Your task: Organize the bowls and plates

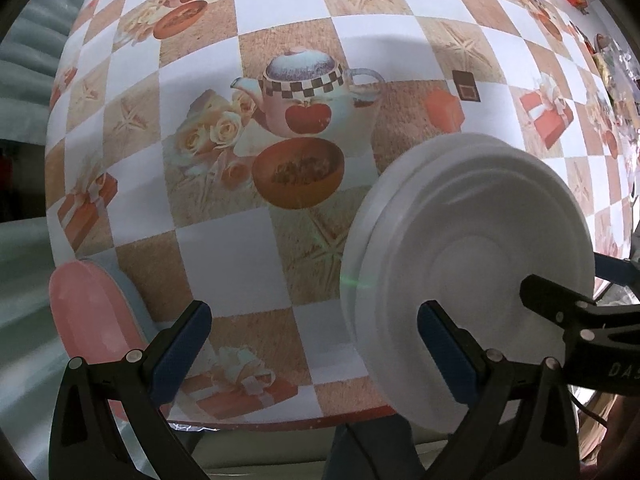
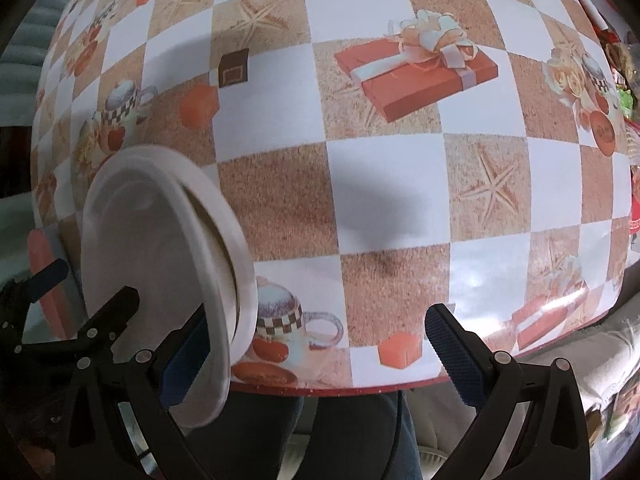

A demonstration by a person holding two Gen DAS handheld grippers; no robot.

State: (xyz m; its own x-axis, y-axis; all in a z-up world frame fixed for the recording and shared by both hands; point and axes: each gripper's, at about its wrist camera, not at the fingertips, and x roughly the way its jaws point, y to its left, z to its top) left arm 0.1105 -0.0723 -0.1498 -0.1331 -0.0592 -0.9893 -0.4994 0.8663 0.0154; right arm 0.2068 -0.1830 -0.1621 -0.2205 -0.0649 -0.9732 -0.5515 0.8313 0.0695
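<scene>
A stack of white dishes (image 1: 472, 264) stands tilted on edge above the table near its front edge, between the two grippers; it shows at lower left in the right wrist view (image 2: 160, 248). My left gripper (image 1: 312, 352) is wide open, its right finger (image 1: 444, 344) against the stack's underside. My right gripper (image 2: 316, 352) is wide open, its left finger (image 2: 188, 356) against the stack's rim. A pink plate (image 1: 92, 320) on a light blue dish lies at the table's front left corner, left of my left gripper, and is also seen in the right wrist view (image 2: 40, 276).
The table wears a checkered cloth (image 1: 280, 80) printed with teapots, gift boxes and starfish. Its front edge (image 2: 360, 390) runs just ahead of the grippers. Clutter of packets (image 1: 612, 68) sits at the far right.
</scene>
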